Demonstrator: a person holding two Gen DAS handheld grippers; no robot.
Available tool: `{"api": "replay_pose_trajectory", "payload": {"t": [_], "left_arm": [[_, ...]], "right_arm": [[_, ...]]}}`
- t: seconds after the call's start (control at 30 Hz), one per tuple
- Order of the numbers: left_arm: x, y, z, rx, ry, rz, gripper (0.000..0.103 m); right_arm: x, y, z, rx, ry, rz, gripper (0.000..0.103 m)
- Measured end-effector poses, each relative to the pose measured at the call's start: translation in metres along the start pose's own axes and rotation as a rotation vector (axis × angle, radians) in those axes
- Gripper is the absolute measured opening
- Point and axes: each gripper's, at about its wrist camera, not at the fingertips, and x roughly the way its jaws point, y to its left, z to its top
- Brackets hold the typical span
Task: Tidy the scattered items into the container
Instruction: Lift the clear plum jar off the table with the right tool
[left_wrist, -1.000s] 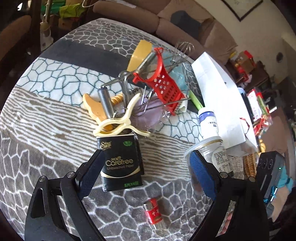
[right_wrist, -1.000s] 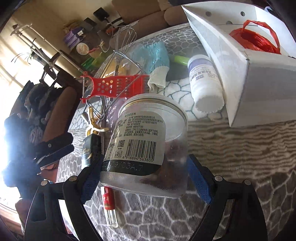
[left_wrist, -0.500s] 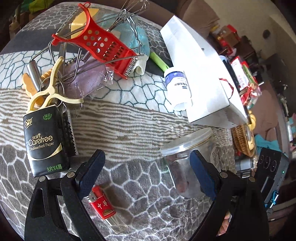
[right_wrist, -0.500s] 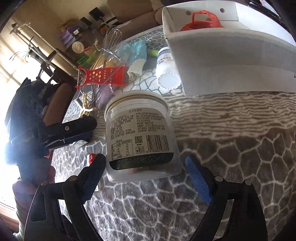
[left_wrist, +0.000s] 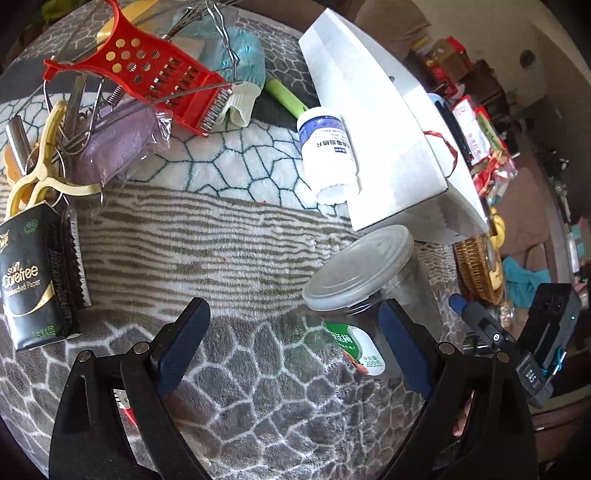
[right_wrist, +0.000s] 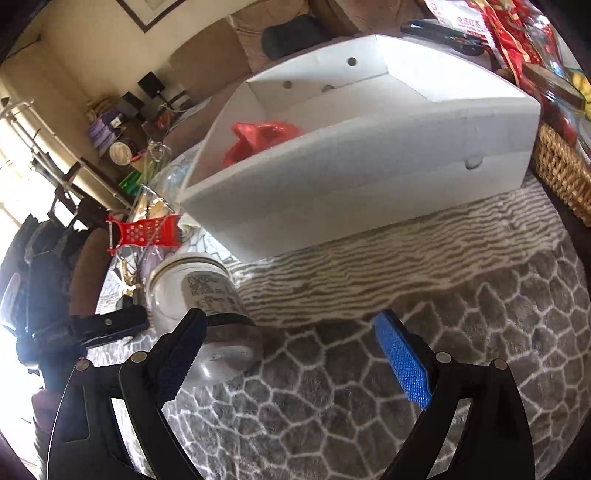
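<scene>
Clear plastic, with a flat lid and a printed label, the jar (left_wrist: 364, 295) stood upright on the patterned cloth of the desk (left_wrist: 236, 236), its long axis vertical, just in front of the near wall of the white box (right_wrist: 354, 177) that serves as the container. The left tongs (left_wrist: 291, 343) were spread wide and empty. In the left wrist view the jar sat off to the right of their centre line, with the right-hand finger crossing in front of its lower body rather than the jar lying in the gap. The right tongs (right_wrist: 288, 354) were also spread wide and gripped nothing; from their view the jar (right_wrist: 201, 317) lay to the left, partly behind the left finger, again outside the gap.

Both tongs seemed about equally near the jar, one on either side. Judging from this, whichever hand takes it would need to shift sideways until the jar stands between the fingers, then close across its round body. The box already held a red bag (right_wrist: 258, 138), with apparent room beside it.
</scene>
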Motion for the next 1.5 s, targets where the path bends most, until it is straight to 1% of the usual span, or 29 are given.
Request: {"api": "replay_pose_trajectory", "payload": {"t": [0.03, 0.1, 0.13, 0.17, 0.27, 0.3, 0.33, 0.4, 0.47, 0.53, 0.67, 0.7, 0.77, 0.83, 0.93, 1.03, 1.07, 1.1, 1.13, 1.2, 1.27, 1.3, 1.33, 1.5], "left_arm": [[0.003, -0.003, 0.000, -0.003, 0.008, -0.016, 0.092], [0.007, -0.009, 0.000, 0.002, 0.013, -0.028, 0.092], [0.009, -0.012, 0.000, 0.005, 0.013, -0.029, 0.092], [0.011, -0.015, 0.000, 0.007, 0.014, -0.032, 0.092], [0.014, -0.021, -0.001, 0.010, 0.019, -0.045, 0.092], [0.014, -0.022, -0.001, 0.012, 0.020, -0.047, 0.092], [0.014, -0.022, -0.001, 0.013, 0.019, -0.048, 0.092], [0.014, -0.023, 0.001, 0.010, 0.019, -0.051, 0.092], [0.014, -0.023, 0.002, 0.004, 0.017, -0.057, 0.092], [0.015, -0.024, 0.003, -0.003, 0.019, -0.067, 0.092], [0.017, -0.024, 0.002, -0.009, 0.019, -0.081, 0.092], [0.017, -0.024, 0.002, -0.008, 0.018, -0.079, 0.092], [0.015, -0.024, 0.001, -0.005, 0.011, -0.065, 0.092], [0.010, -0.025, 0.001, 0.006, -0.003, -0.045, 0.092], [0.003, -0.023, 0.002, 0.008, -0.019, -0.046, 0.092], [0.002, -0.020, 0.002, -0.005, -0.020, -0.043, 0.092], [0.003, -0.020, 0.002, -0.006, -0.018, -0.043, 0.092], [0.004, -0.020, 0.002, -0.008, -0.015, -0.048, 0.093], [0.005, -0.021, 0.002, -0.010, -0.013, -0.049, 0.093], [0.009, -0.024, 0.002, -0.005, -0.008, -0.040, 0.095], [0.013, -0.028, 0.001, -0.002, -0.003, -0.040, 0.097], [0.015, -0.030, 0.001, 0.001, -0.003, -0.040, 0.097], [0.017, -0.033, 0.001, 0.005, -0.005, -0.037, 0.097], [0.025, -0.045, 0.001, 0.018, -0.008, -0.023, 0.097]], "right_arm": [[-0.003, 0.010, 0.000, -0.043, -0.016, 0.015, 0.095], [-0.003, 0.029, -0.002, -0.107, -0.024, 0.074, 0.095], [0.000, 0.035, -0.003, -0.124, -0.013, 0.095, 0.095], [0.006, 0.040, -0.005, -0.134, 0.006, 0.093, 0.095], [0.031, 0.049, -0.014, -0.176, 0.094, 0.043, 0.093], [0.037, 0.051, -0.017, -0.196, 0.113, 0.016, 0.092], [0.042, 0.054, -0.019, -0.216, 0.131, 0.009, 0.092], [0.044, 0.064, -0.021, -0.271, 0.122, -0.013, 0.093], [0.046, 0.075, -0.022, -0.353, 0.087, -0.084, 0.094], [0.054, 0.080, -0.025, -0.417, 0.084, -0.153, 0.094], [0.069, 0.088, -0.028, -0.496, 0.089, -0.202, 0.094], [0.073, 0.087, -0.028, -0.508, 0.087, -0.203, 0.093], [0.077, 0.083, -0.025, -0.465, 0.106, -0.168, 0.091], [0.076, 0.071, -0.019, -0.374, 0.125, -0.097, 0.090], [0.075, 0.044, -0.012, -0.151, 0.175, 0.104, 0.089], [0.084, 0.020, -0.017, 0.110, 0.254, 0.357, 0.089], [0.088, 0.012, -0.020, 0.184, 0.282, 0.414, 0.089], [0.091, 0.007, -0.025, 0.242, 0.302, 0.450, 0.089], [0.093, 0.003, -0.026, 0.266, 0.315, 0.467, 0.088], [0.088, 0.004, -0.023, 0.246, 0.308, 0.452, 0.089], [0.081, 0.008, -0.017, 0.210, 0.290, 0.405, 0.091], [0.076, 0.010, -0.014, 0.177, 0.273, 0.360, 0.095], [0.069, 0.013, -0.011, 0.135, 0.250, 0.314, 0.096], [0.035, 0.033, -0.006, -0.095, 0.117, 0.108, 0.096]]}}
